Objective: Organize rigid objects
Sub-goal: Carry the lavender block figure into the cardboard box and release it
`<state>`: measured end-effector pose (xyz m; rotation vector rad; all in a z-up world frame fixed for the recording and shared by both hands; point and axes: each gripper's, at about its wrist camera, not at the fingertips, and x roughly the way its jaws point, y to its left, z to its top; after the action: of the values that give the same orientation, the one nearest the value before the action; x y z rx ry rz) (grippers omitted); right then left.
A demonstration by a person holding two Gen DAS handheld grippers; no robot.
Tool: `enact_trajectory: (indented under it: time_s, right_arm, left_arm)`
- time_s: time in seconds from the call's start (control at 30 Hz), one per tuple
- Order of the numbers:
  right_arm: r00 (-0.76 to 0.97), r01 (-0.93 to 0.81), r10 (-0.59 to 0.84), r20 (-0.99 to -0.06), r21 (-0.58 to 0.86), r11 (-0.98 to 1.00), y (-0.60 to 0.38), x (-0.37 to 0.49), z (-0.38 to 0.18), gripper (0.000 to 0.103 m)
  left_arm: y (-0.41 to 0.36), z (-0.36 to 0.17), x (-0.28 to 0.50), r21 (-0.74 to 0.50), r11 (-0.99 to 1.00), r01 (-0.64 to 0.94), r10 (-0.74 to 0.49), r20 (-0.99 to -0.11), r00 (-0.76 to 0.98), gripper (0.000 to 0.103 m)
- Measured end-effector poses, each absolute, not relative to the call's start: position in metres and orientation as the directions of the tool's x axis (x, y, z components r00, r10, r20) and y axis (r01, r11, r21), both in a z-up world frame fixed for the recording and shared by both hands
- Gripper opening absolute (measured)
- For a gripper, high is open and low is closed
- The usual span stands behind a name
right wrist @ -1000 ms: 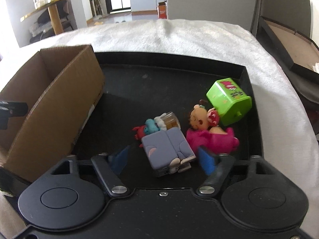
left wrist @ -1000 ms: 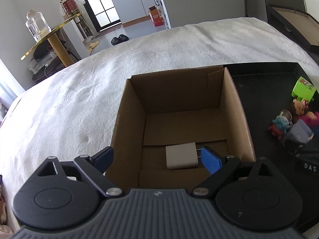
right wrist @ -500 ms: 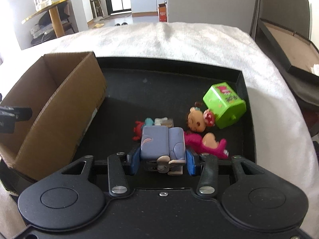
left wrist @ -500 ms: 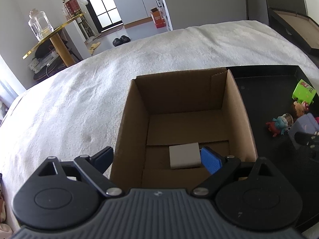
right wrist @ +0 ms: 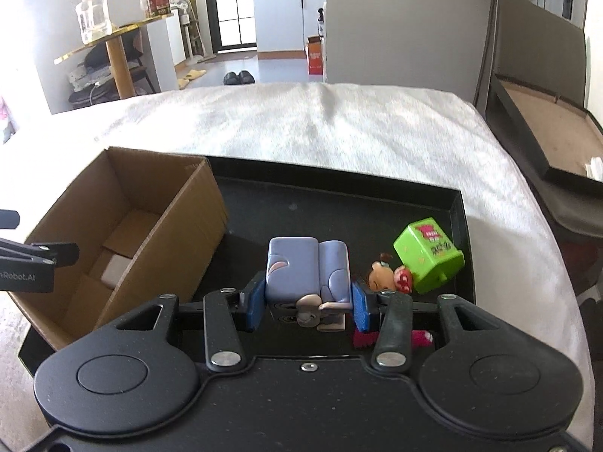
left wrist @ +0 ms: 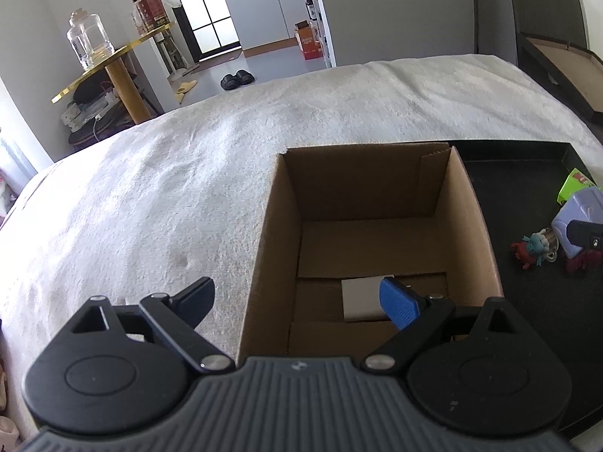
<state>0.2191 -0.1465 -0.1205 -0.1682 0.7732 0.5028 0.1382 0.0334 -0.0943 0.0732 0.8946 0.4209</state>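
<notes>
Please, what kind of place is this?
Most likely a small home or apartment. The cardboard box and black tray sit on a white fuzzy blanket, with slippers on the floor and kitchen cabinets beyond.

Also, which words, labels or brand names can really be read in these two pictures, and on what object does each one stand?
"Robot.AI": on the left gripper body at the picture's left edge; its start is cut off.
Green box: red and dark print on top, too distorted to read.
Red canister on the gold side table: label too small.
Orange carton on the floor: print blurred.
</notes>
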Motion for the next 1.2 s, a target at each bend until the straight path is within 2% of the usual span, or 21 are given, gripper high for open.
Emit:
enact_trajectory:
  time_s: [1.2]
  right_arm:
    - [0.631,-0.601,0.475,-0.613,0.001,0.799,-0.093,0.196,-0.086,0.044]
  left_arm:
    - [0.060,-0.095,0.119,0.163,0.914,-0.371,0.365,-0.732,0.575,0.093]
